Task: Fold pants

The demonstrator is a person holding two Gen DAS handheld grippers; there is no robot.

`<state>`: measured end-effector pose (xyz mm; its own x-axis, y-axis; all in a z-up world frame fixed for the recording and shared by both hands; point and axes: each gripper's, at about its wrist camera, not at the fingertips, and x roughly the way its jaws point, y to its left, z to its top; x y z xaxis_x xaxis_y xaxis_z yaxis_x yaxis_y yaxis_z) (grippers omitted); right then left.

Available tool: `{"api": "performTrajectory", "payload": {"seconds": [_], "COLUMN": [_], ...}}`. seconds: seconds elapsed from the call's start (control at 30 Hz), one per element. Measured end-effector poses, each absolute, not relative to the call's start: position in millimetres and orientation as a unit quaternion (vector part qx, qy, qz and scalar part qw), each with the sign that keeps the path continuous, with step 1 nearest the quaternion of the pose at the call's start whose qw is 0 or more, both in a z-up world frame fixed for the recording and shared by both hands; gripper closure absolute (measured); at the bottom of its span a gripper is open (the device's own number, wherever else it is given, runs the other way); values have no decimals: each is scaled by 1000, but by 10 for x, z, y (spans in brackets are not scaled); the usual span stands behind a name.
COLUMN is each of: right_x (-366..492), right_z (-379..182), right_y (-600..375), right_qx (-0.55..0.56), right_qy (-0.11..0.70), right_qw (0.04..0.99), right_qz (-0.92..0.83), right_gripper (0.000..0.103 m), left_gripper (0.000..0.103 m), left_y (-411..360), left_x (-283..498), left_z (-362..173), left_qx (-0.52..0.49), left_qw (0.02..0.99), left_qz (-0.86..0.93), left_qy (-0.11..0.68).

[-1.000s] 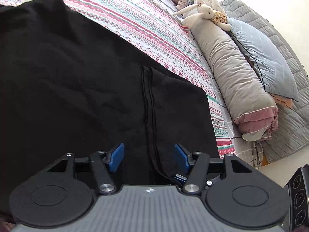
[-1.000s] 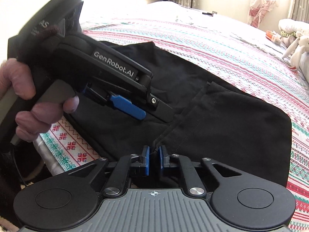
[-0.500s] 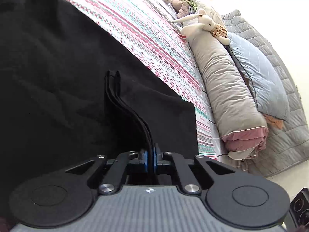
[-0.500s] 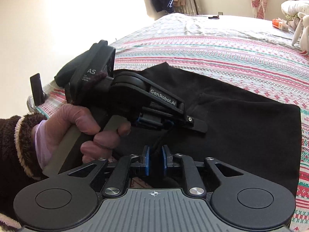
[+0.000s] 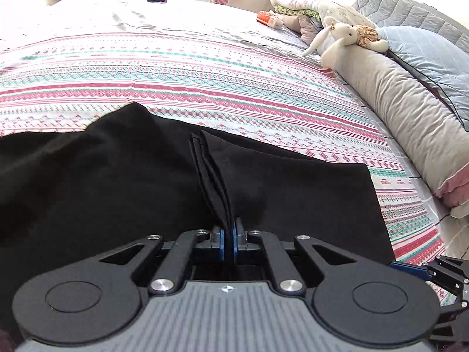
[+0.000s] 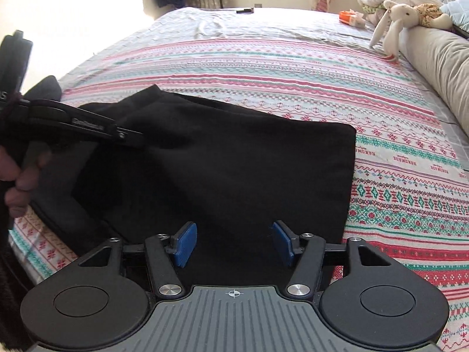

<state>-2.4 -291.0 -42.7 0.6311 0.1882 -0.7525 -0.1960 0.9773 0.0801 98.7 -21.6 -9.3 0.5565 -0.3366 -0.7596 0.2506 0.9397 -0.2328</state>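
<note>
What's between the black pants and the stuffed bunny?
Only bare patterned bedspread. In the left wrist view, nothing lies on it from the black pants to the stuffed bunny.

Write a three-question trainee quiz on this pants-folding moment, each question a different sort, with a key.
1. True or false: the left tongs are shut on a pinched ridge of the black pants.
2. Multiple choice: what lies between the blue pads of the right tongs?
A. a gripped fold of fabric
B. open space above the pants, nothing pressed
C. the white stuffed rabbit
3. Fill in: the pants lie on a ____ bedspread.

Key:
1. True; the fabric runs up out of the closed pads.
2. B; the jaws are opening and the pads stand clear of the cloth.
3. Striped, patterned in pink and teal.
</note>
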Motion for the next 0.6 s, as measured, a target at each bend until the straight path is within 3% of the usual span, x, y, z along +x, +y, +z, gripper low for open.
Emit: {"api": "performTrajectory", "payload": {"seconds": [0.37,0.6], "right_x": [199,332], "right_z": [-416,-530], "right_y": [-2535,-2245], "right_qx": [-26,-47], "right_qy": [408,439], "right_qw": [907,892], "right_qz": [101,103], "right_gripper": [37,37], "left_gripper": [80,79], "left_y": [580,1332], "left_x": [1108,1095], "left_z": [164,80], "left_qx": [-20,-51], "left_qw": [907,903], "left_qz": [-87,-28], "left_qy": [411,426]}}
